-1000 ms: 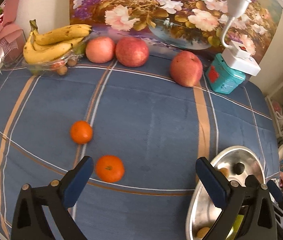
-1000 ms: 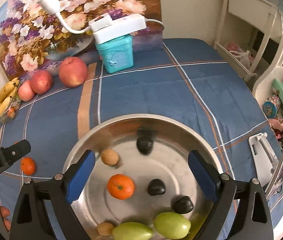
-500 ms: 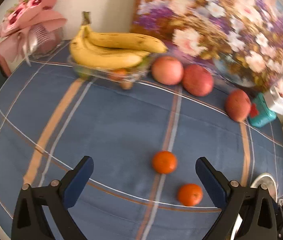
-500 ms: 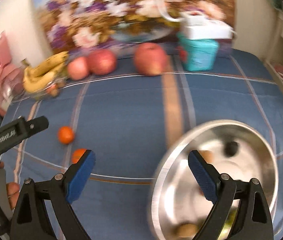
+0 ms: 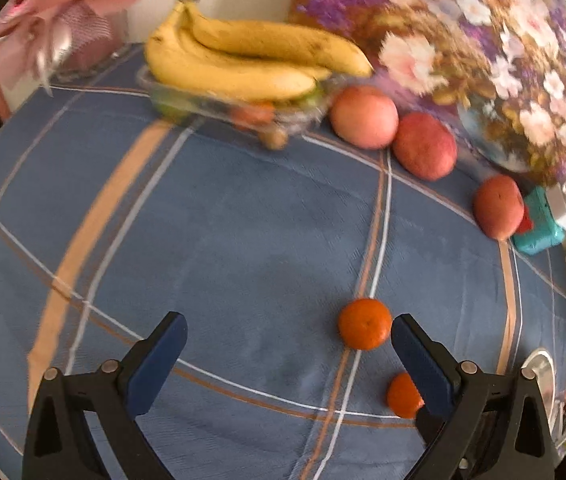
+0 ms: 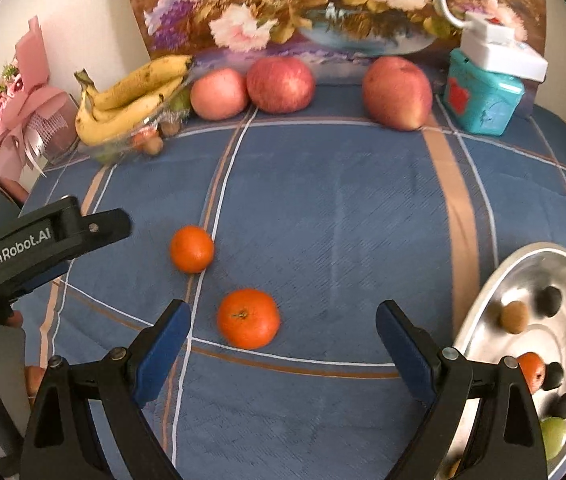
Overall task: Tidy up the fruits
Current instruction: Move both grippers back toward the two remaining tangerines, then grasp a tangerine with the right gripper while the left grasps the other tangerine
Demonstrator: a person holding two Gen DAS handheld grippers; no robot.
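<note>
right gripper (image 6: 283, 336) open, two tangerines (image 6: 248, 319), three apples (image 6: 281, 84)

We see two mandarins on the blue checked cloth, the nearer mandarin (image 6: 248, 318) stem-up and the farther mandarin (image 6: 191, 249) near it. Three red apples (image 6: 281, 84) and a bunch of bananas (image 6: 133, 98) line the back, while the steel bowl (image 6: 483, 312) holds small fruits.

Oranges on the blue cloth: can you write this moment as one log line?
left gripper: open, empty | right gripper: open, empty | near orange: on cloth, between right fingers | far orange: on cloth | steel bowl: one orange inside
</note>
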